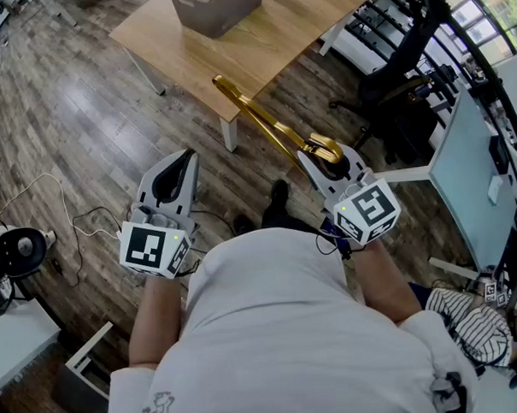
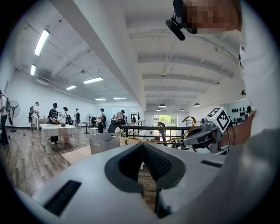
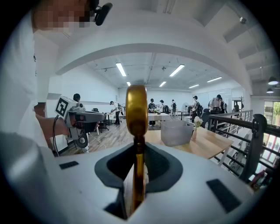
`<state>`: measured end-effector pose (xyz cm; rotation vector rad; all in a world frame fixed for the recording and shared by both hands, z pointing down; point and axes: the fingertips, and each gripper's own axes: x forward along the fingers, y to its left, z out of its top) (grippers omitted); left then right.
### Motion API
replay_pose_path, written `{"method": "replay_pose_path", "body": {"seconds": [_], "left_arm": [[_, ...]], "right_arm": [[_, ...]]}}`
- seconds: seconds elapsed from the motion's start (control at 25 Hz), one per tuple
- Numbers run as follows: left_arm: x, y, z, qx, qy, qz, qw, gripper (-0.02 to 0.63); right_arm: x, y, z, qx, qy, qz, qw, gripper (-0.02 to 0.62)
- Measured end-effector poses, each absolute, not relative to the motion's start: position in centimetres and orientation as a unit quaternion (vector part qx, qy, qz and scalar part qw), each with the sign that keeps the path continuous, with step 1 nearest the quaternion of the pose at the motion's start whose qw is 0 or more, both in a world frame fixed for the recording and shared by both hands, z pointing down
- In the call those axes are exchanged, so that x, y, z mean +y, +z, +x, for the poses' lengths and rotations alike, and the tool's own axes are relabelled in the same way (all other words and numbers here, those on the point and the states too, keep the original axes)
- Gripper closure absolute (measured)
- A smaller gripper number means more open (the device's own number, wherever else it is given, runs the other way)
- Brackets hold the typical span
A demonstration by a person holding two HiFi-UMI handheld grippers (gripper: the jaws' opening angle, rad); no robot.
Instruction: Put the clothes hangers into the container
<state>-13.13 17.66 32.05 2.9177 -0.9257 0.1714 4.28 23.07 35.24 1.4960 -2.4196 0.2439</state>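
Right gripper [image 1: 323,158] clamped on the gold hanger [image 1: 263,117], seemingly at its hook; left gripper [image 1: 173,176] pinched together, empty. The long end could be caught on the table's [image 1: 310,19] near corner.

Bare floor [image 1: 84,123] at frame left lies open; table [image 1: 293,29] with bin [image 1: 215,6] blocks top centre, chair [image 1: 406,58] upper right.

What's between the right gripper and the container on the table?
Only the gold hanger held by the right gripper, then bare table up to the container; head view.
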Motion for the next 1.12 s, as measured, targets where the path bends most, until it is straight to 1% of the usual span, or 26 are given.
{"method": "replay_pose_path", "body": {"seconds": [0.28,0.6,1.12], "left_arm": [[16.9,32.0,-12.8,-0.309,0.054,0.949,0.039,0.6],[14.8,31.6,-10.9,-0.313,0.057,0.947,0.042,0.6],[11.4,31.7,-4.9,-0.334,0.061,0.939,0.05,0.6]], "right_arm": [[22.2,35.5,4.8,-0.842,0.09,0.514,0.136,0.522],[19.9,35.3,7.1,-0.844,0.091,0.51,0.137,0.522],[15.1,35.3,13.6,-0.862,0.09,0.481,0.13,0.522]]}}
